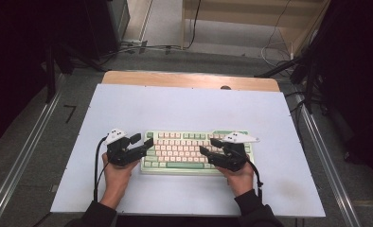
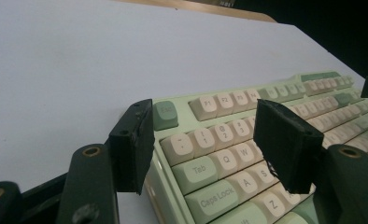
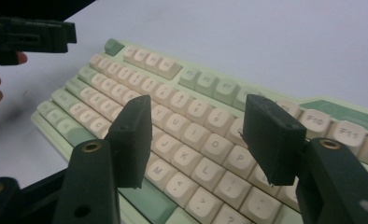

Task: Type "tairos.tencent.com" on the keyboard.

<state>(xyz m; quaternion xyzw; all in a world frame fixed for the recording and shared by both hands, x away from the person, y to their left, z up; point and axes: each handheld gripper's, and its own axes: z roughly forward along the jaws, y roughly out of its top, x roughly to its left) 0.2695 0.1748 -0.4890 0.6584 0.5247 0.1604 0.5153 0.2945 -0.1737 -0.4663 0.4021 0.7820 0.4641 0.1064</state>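
Observation:
A pale green keyboard (image 1: 184,152) with cream and green keys lies on the white table top, near the front. My left gripper (image 1: 143,142) is open at the keyboard's left end, its jaws hovering over the Esc, Tab and Q corner (image 2: 219,158). Over the right half of the keys my right gripper (image 1: 207,145) is also open. In the right gripper view its jaws frame the letter keys (image 3: 191,135), with nothing between them. The left gripper (image 3: 32,35) shows at that view's top left.
The white sheet (image 1: 184,109) covers the table, with a wooden strip (image 1: 189,79) along the far edge. Metal rails (image 1: 28,142) run along both sides. Cables (image 1: 274,47) lie on the floor beyond the table. Bare white surface surrounds the keyboard.

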